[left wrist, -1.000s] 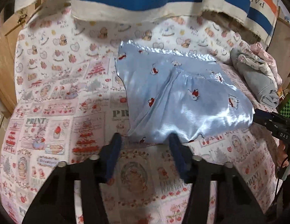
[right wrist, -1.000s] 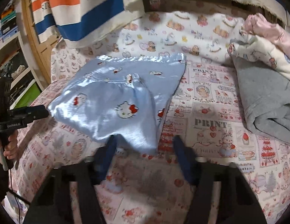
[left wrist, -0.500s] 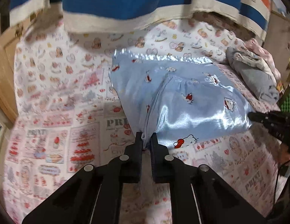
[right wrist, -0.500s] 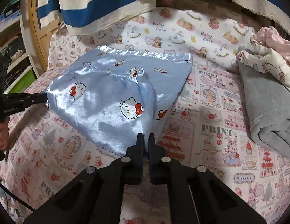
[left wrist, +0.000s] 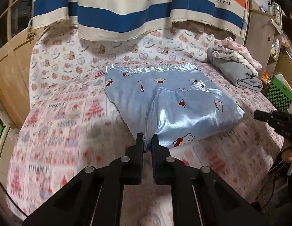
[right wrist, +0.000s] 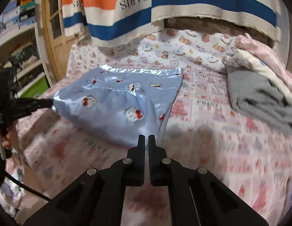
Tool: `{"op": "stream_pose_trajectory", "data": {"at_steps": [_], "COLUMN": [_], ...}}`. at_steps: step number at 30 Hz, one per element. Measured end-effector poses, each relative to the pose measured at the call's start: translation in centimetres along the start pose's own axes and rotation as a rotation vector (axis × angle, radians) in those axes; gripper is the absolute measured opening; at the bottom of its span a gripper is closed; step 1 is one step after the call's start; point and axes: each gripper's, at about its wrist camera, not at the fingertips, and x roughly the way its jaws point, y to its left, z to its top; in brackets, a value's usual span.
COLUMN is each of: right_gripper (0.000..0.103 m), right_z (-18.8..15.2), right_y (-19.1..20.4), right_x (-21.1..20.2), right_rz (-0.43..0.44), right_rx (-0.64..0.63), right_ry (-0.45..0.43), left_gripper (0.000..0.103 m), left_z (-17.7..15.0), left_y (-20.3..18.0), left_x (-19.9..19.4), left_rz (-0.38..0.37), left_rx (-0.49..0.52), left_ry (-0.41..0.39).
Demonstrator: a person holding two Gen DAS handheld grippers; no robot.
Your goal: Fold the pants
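Both your grippers have clamped onto the near hem of the pants (left wrist: 176,111) and lifted it off the printed bedsheet (left wrist: 57,113): left gripper (left wrist: 147,141) and right gripper (right wrist: 146,138) each pinch a corner. Satin this thin is light, limp and slippery; grip hems, not panels.

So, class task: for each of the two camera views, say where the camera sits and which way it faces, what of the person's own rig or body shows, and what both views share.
Left wrist: sits on the left gripper, looking forward and down along its fingers at the blue satin pants pinched at the near edge; the right gripper and a hand show at far right.
Right wrist: sits on the right gripper, shut on the pants' other near corner; the left gripper shows at left.
Shared: pants, printed bedsheet, grey folded garment, striped cloth.
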Motion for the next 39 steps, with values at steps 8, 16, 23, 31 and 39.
{"op": "stream_pose_trajectory", "data": {"at_steps": [8, 16, 23, 31, 39], "right_gripper": [0.004, 0.029, 0.029, 0.033, 0.048], "right_z": [-1.2, -0.1, 1.1, 0.9, 1.4], "right_y": [1.5, 2.9, 4.9, 3.2, 2.1], "right_x": [-0.7, 0.4, 1.6, 4.7, 5.5], "right_rz": [-0.022, 0.009, 0.042, 0.066, 0.096], "right_rx": [-0.058, -0.266, -0.47, -0.468, -0.44], "right_ry": [-0.058, -0.037, 0.002, 0.147, 0.131], "left_gripper": [0.027, 0.035, 0.035, 0.035, 0.041], "left_z": [-1.3, -2.0, -1.1, -1.6, -1.3], "left_y": [0.6, -1.8, -3.5, -2.9, -2.5], "left_x": [-0.3, -2.6, -1.1, 1.9, 2.5], "left_rz": [0.079, 0.085, -0.001, 0.021, 0.02], "left_rx": [-0.065, 0.143, 0.192, 0.164, 0.134], "left_ry": [-0.046, -0.071, -0.012, 0.072, 0.063]}}
